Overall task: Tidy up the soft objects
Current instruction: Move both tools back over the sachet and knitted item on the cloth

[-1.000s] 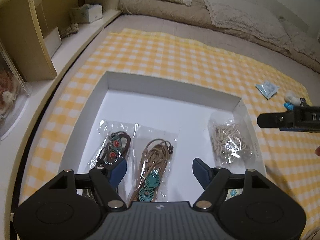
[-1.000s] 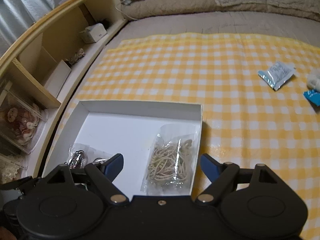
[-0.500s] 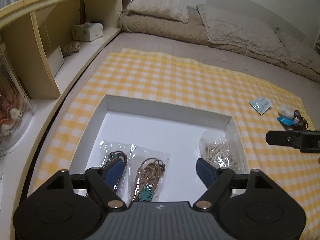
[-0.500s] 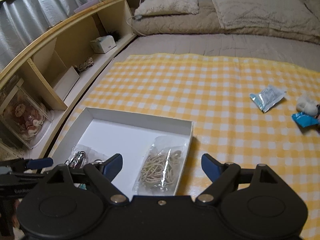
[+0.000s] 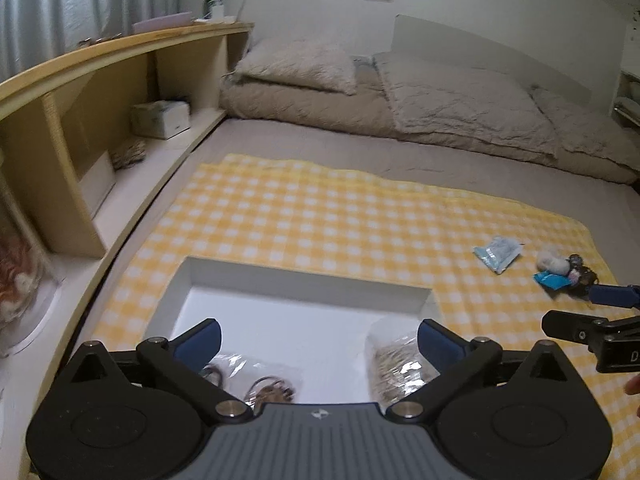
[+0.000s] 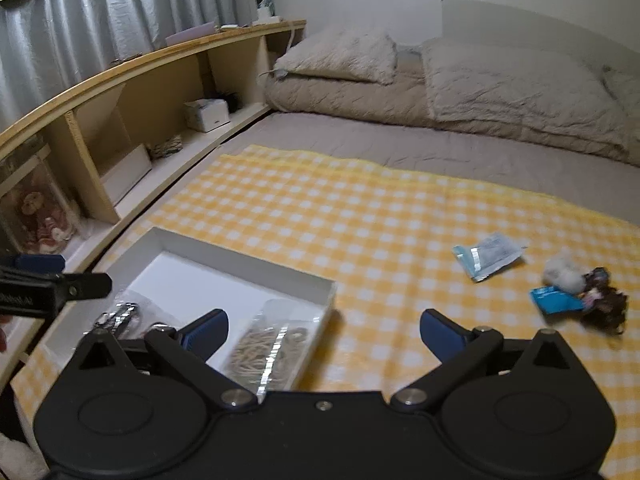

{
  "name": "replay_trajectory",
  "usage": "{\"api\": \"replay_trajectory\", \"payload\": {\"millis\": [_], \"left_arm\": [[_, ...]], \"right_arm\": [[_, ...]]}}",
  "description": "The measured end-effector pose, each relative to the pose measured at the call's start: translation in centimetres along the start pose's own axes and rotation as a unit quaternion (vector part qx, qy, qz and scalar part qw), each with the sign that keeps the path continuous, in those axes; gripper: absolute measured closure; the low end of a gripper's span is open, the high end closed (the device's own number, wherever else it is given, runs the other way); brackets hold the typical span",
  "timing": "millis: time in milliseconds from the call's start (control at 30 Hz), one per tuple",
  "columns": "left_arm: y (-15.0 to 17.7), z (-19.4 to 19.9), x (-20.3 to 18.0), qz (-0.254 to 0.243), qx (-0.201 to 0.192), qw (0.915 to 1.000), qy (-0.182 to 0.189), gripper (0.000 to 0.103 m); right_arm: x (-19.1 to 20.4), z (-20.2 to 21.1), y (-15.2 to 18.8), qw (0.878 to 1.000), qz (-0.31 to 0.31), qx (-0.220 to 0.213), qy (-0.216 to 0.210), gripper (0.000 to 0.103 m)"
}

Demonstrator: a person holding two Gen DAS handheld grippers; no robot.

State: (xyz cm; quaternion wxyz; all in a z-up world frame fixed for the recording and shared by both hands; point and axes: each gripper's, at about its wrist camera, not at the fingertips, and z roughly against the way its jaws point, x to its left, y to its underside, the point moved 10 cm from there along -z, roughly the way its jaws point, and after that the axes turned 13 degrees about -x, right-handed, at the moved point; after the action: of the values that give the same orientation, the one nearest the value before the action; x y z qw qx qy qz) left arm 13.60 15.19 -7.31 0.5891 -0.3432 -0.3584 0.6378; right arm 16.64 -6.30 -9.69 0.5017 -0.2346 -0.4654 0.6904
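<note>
Left hand-held gripper (image 5: 318,340) just spread, empty | right hand-held gripper (image 6: 324,330) likewise | white box (image 5: 280,280) below

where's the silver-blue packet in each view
Left wrist: silver-blue packet lies right of centre on the checked cloth, left of the fluffy white toy.
Right wrist: packet right of centre, same cloth.
Shared landmark: white box.
</note>
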Motion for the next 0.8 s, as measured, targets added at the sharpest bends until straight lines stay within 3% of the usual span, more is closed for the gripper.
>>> {"api": "replay_trajectory", "payload": {"millis": [433, 800], "left_arm": [[-1.6, -3.9, -8.7, -0.039, -0.010, 0.9984, 0.041, 0.000], [-2.8, -8.6, -16.4, -0.075, -0.032, 0.9937, 0.076, 0.000]], "right_arm": [[-9.8, 2.3, -0.9, 0.996, -0.039, -0.029, 0.080, 0.000], [-20.8, 4.0, -0.6, 0.982, -0.075, -0.047, 0.168, 0.000]]}}
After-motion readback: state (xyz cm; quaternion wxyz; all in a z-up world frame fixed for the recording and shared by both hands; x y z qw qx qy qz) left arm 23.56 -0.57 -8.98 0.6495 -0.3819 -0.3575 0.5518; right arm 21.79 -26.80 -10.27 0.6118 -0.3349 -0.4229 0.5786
